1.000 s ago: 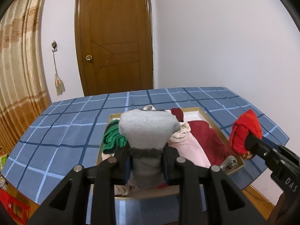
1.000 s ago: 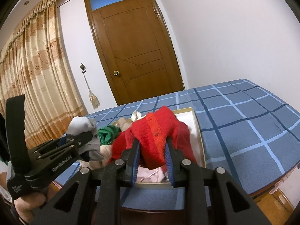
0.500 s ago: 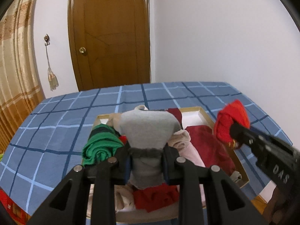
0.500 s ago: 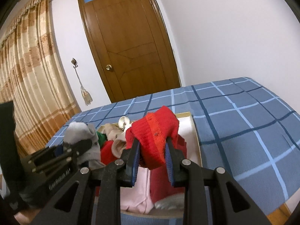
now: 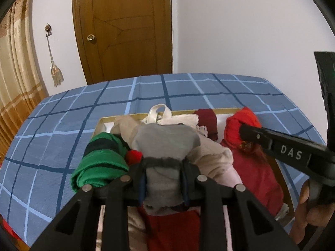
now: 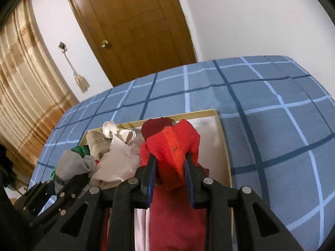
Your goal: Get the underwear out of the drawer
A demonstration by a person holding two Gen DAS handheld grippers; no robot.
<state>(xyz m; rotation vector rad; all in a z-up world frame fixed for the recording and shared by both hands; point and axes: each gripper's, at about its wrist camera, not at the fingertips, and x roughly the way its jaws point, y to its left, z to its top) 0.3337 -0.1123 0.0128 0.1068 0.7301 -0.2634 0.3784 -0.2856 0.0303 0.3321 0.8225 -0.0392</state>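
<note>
A gold-rimmed drawer [image 5: 222, 110] full of clothes lies on a blue checked cover. My left gripper [image 5: 163, 167] hangs low over its near left part with a grey piece of underwear [image 5: 165, 140] between its pads. Its jaws are opening, and the cloth still bunches above the fingertips. My right gripper [image 6: 168, 161] is over the drawer's [image 6: 188, 112] right half. It holds a bright red knitted piece [image 6: 173, 140], and its jaws are opening slightly too. In the left wrist view the right gripper [image 5: 242, 129] comes in from the right with the red piece [image 5: 238, 123].
In the drawer lie a green striped roll [image 5: 98, 163], beige and white garments [image 5: 211, 156], a pink one and dark red ones [image 5: 255, 171]. A hand [image 5: 309, 209] holds the right tool. The blue cover [image 6: 282, 125] spreads around; a wooden door [image 5: 125, 27] and a curtain stand behind.
Both grippers have moved forward and down over the drawer with their garments still held. The drawer now fills more of each view, and the right gripper sits closer to the left one.
</note>
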